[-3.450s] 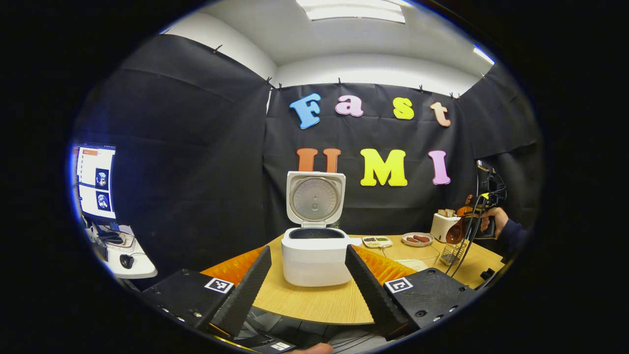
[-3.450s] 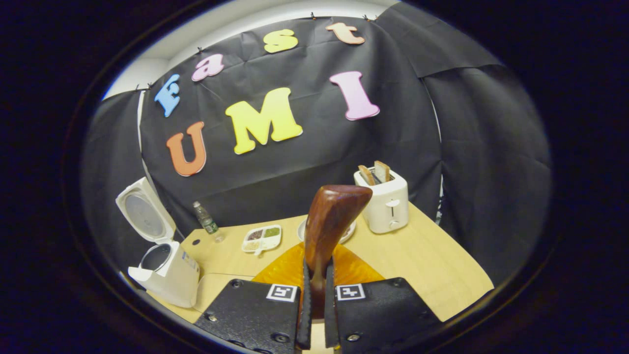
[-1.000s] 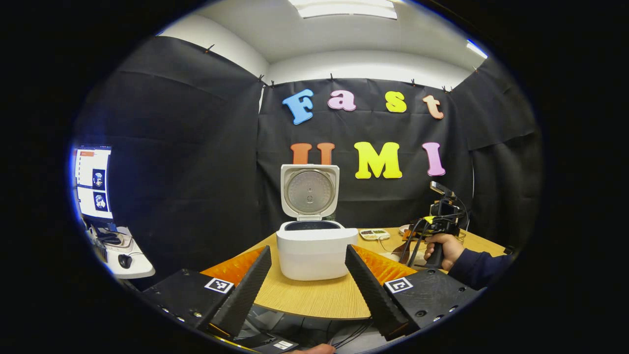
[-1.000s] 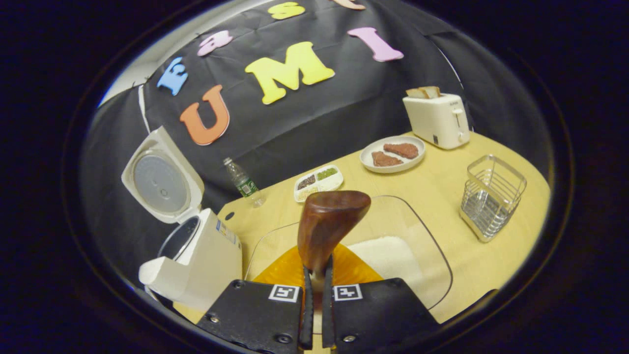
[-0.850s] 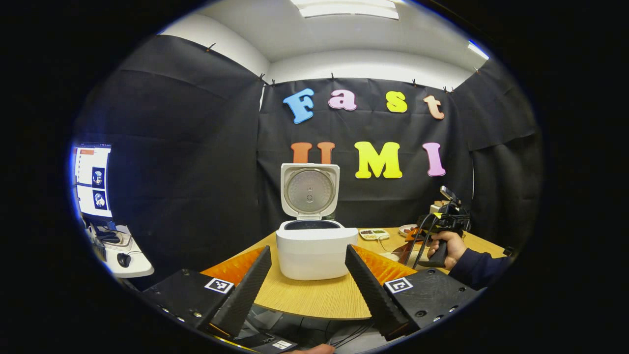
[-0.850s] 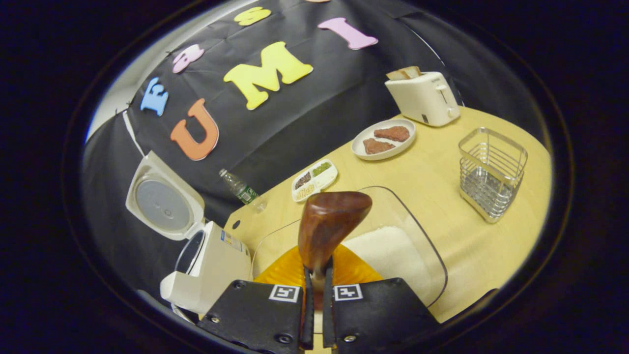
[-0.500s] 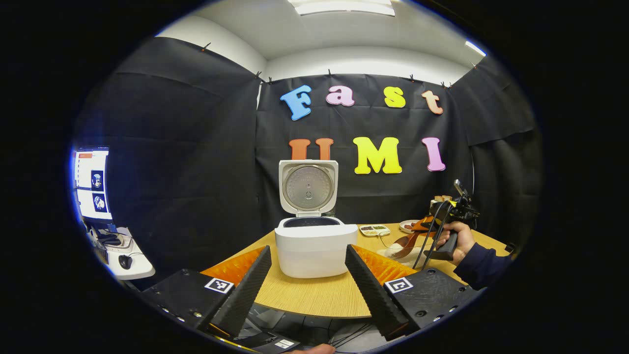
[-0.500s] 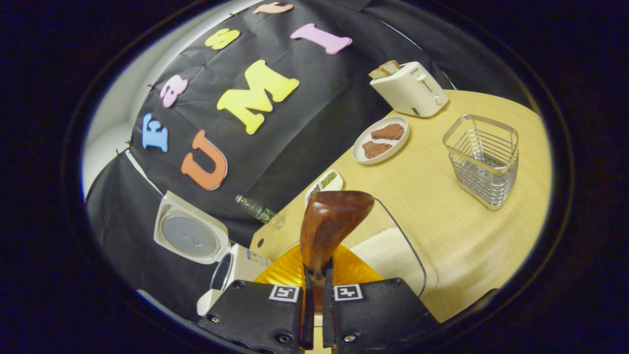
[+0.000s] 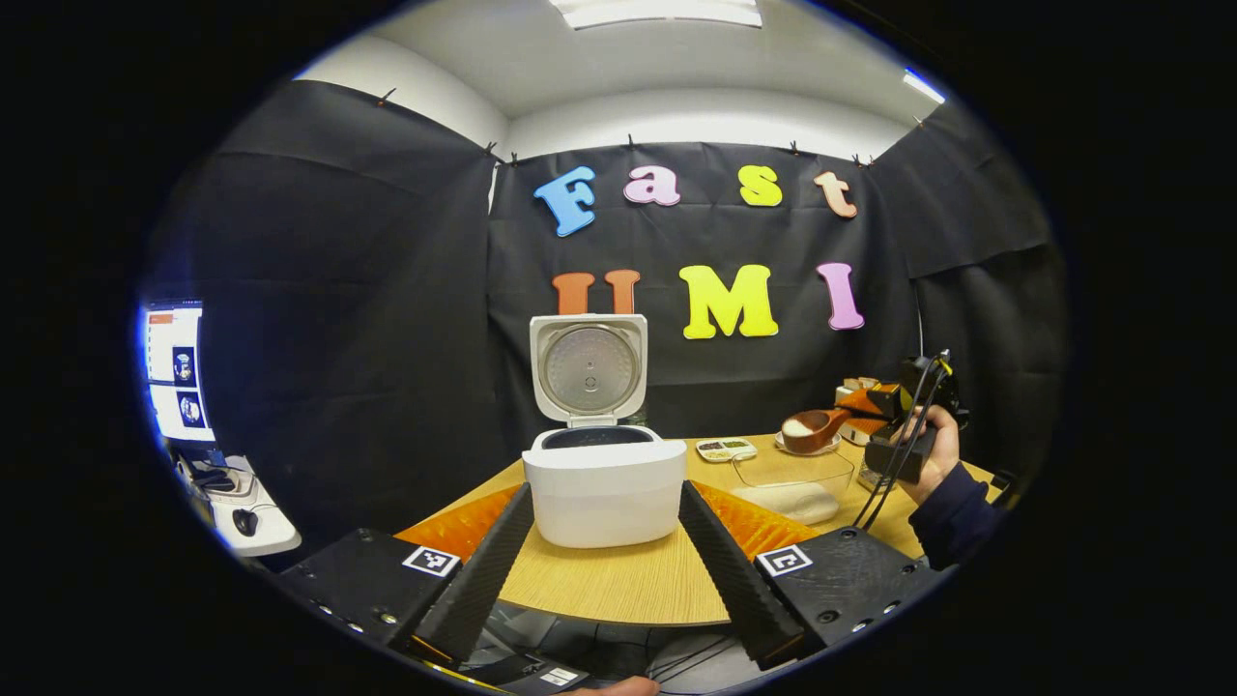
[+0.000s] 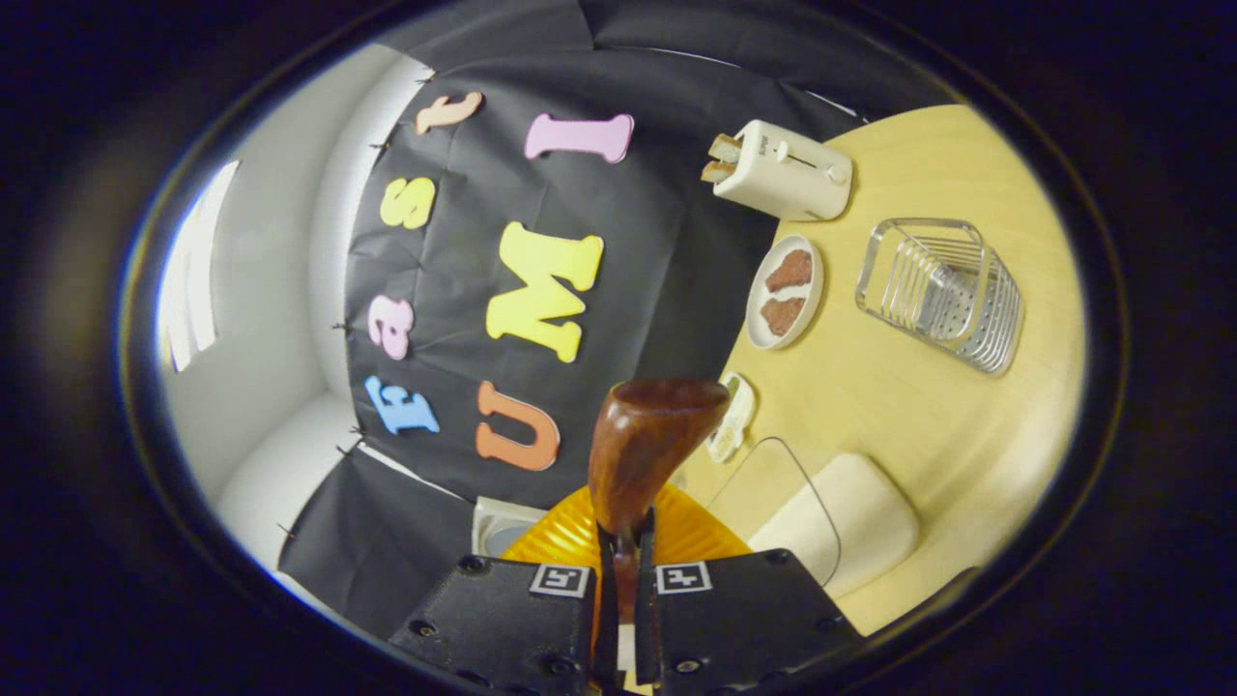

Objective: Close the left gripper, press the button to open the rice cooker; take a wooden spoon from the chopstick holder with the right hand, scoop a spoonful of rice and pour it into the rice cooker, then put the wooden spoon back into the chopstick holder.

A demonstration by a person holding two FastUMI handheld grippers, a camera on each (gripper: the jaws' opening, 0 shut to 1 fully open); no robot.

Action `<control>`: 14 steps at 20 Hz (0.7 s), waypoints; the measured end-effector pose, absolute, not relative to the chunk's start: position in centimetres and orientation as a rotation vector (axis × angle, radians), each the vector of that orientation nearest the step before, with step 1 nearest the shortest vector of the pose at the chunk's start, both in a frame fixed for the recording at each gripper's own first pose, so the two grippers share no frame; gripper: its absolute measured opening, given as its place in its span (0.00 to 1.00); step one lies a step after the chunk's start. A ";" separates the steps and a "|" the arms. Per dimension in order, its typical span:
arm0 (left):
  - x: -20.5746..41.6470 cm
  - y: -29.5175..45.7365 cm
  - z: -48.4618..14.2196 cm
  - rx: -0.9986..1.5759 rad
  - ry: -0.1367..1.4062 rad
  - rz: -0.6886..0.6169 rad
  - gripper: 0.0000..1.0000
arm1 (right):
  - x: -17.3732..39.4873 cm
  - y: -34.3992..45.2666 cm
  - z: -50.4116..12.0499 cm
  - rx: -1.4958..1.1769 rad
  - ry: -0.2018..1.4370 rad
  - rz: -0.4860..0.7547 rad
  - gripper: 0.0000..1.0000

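The white rice cooker (image 9: 604, 483) stands on the table with its lid (image 9: 588, 367) swung up, straight ahead of my left gripper (image 9: 605, 493), which is open and holds nothing. Farther right, a hand holds my right gripper (image 9: 884, 411) above the glass bowl of rice (image 9: 792, 488). The wooden spoon (image 9: 810, 430) sticks out of it level, with white rice in its bowl. In the right gripper view, my right gripper (image 10: 623, 530) is shut on the wooden spoon (image 10: 643, 454) by its handle. The view is rolled sideways over the rice bowl (image 10: 836, 522). The wire chopstick holder (image 10: 942, 290) stands empty.
A white toaster (image 10: 783, 179) with bread, a plate of meat (image 10: 785, 290) and a small divided dish (image 10: 730, 416) sit near the back of the wooden table (image 10: 899, 406). A desk with a monitor (image 9: 179, 372) is off to the left.
The right gripper has risen out of the glass bowl and rolled, so the spoon now sits level with rice in it. The left gripper has barely drifted and stays open.
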State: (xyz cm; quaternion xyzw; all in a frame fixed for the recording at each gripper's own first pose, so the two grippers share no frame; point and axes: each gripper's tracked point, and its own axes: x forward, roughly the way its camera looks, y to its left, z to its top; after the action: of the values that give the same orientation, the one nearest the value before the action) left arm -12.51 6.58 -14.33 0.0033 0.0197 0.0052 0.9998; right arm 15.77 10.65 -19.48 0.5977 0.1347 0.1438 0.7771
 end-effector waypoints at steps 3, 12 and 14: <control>-12.4 6.1 -14.6 0.001 0.040 -0.007 0.96 | 14.3 12.3 -17.6 1.385 0.327 0.378 0.12; -13.0 8.1 -14.2 -0.032 0.034 0.009 0.95 | 11.8 19.3 -11.7 1.336 0.343 0.520 0.11; -13.1 8.6 -14.1 -0.031 0.034 0.014 0.96 | 12.4 20.8 -10.7 1.319 0.341 0.533 0.11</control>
State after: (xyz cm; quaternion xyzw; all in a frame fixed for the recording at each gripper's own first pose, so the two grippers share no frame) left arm -13.06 8.58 -14.14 -0.0154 0.0169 0.0071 0.9997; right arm 12.36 20.83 -10.74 0.6023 0.1558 0.2432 0.7442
